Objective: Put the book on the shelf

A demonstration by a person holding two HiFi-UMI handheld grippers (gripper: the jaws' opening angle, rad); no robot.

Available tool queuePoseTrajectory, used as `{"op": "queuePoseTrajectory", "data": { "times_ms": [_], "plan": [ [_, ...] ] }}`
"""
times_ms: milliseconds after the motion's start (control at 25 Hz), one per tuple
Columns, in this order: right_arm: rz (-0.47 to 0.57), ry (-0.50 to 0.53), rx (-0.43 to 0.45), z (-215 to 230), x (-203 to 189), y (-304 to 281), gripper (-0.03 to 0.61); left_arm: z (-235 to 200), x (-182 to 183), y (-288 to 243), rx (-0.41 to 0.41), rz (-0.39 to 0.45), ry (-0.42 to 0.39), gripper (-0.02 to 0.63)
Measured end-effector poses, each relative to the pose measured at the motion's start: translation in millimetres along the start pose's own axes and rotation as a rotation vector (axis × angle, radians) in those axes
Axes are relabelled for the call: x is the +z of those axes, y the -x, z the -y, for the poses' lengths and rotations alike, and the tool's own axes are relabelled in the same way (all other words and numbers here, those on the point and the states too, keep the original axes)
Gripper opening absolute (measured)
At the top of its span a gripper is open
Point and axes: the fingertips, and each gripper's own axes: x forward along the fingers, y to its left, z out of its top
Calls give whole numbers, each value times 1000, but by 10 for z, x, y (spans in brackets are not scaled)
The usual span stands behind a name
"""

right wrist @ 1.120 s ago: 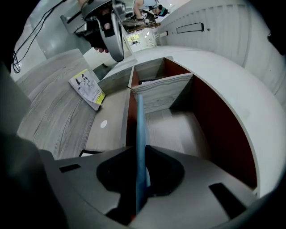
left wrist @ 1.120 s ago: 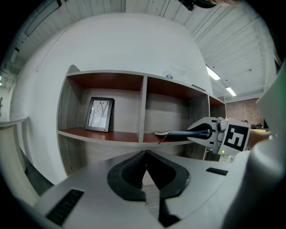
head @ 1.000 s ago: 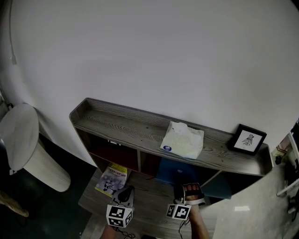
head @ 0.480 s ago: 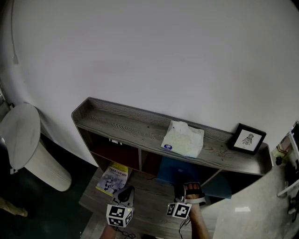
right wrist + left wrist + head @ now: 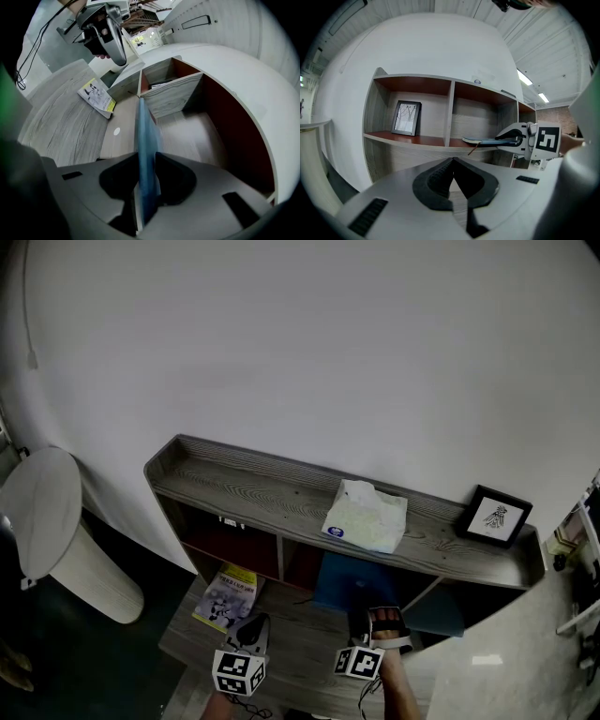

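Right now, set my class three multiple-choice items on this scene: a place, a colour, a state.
1. The book in the shelf opening is: A. red B. blue C. green
2. The yellow booklet lies: A. on the shelf's top B. on the low wooden board before the shelf C. in the tongs
3. The left tongs are: A. wide open B. gripping the booklet C. shut, empty
Answers: 1 B, its cover shows blue in the head view. 2 B, it lies flat on the board, left of the book. 3 C, the jaws meet with nothing between them.
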Motion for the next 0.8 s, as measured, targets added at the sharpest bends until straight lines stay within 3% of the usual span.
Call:
{"op": "queuePoseTrajectory", "data": {
  "times_ms": [480,640,800],
  "plan": [
    [-3,-21,34,-3,-26,9,137,-29,-14,71,25,-3,2,6],
    [-19,-38,92,-124,-58,-6,187,-14,-15,72,25,-3,0,6],
    [-8,-47,80,-194,-99,-55,187,32,-15,60,15,-5,-4,6]
  ]
}}
